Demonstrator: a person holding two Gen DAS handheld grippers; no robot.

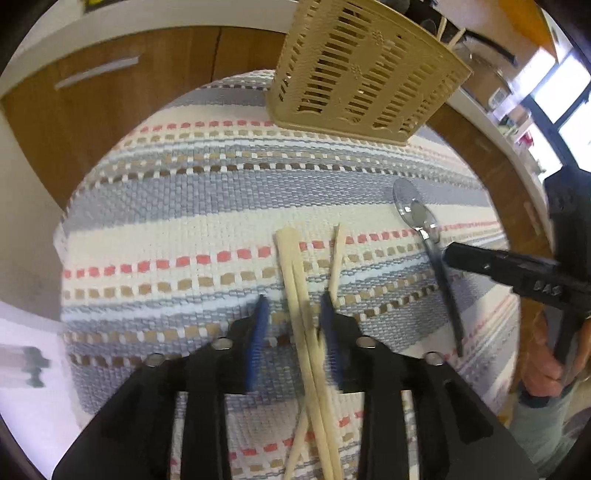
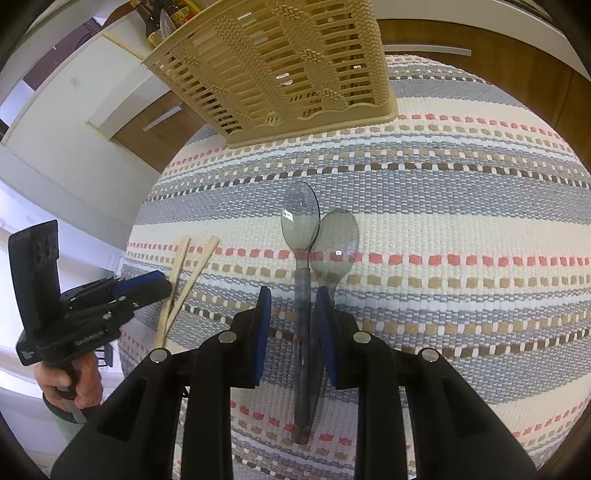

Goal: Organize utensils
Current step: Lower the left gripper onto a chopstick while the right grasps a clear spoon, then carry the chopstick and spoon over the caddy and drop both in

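Chopsticks (image 1: 295, 295) lengthwise between the parted left tool (image 1: 293, 317) (crossed), thick ends toward the basket (image 1: 354, 70).

Beige lattice basket (image 2: 280, 70), pale wooden chopsticks (image 1: 306, 295), smoky see-through spoons (image 2: 301, 221), all on a cream, grey, coral and tan striped mat (image 2: 461, 229).

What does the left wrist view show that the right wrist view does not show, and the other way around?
Only the left wrist view shows the chopsticks passing between the left gripper fingers. Only the right wrist view shows two clear spoons side by side, their handles between the right gripper fingers, and bottles behind the basket. Both show the beige basket, the striped mat, chopsticks and spoons.
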